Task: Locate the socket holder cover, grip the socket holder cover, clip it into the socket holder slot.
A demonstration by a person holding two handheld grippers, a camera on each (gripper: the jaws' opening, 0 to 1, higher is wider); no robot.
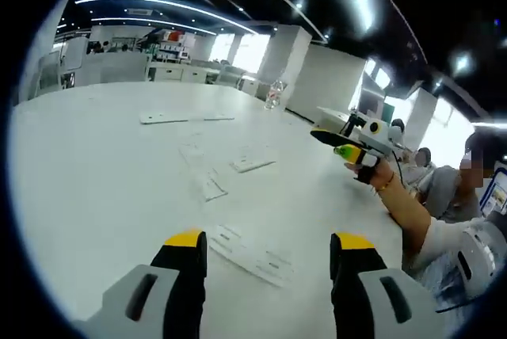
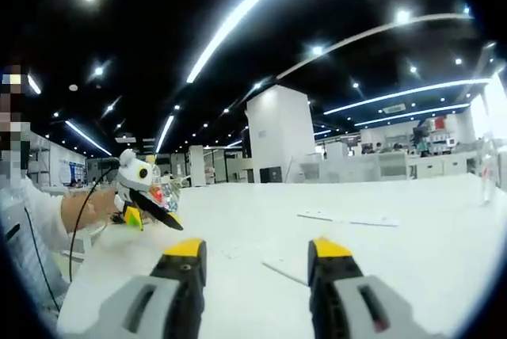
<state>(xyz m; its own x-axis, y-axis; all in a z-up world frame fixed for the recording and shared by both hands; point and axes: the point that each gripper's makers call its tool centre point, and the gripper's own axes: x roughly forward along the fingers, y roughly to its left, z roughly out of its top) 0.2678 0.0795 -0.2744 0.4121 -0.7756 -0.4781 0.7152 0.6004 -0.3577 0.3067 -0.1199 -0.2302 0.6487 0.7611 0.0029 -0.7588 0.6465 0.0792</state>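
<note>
Yellow-tipped jaws of the left gripper (image 1: 269,253) stand wide apart, empty, over a white table (image 1: 95,173); a flat socket holder cover (image 1: 253,255) lies between them. Right gripper (image 2: 250,260) likewise gapes empty.

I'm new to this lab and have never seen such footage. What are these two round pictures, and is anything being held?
Each picture comes from a fisheye camera riding on a handheld tool, looking along its two yellow-tipped jaws. In the left gripper view the left tool is open and empty above a white table, where flat white plastic parts lie. Another person's hand at the right edge holds a similar tool. In the right gripper view the right tool is also open and empty; thin flat parts lie farther off.
</note>
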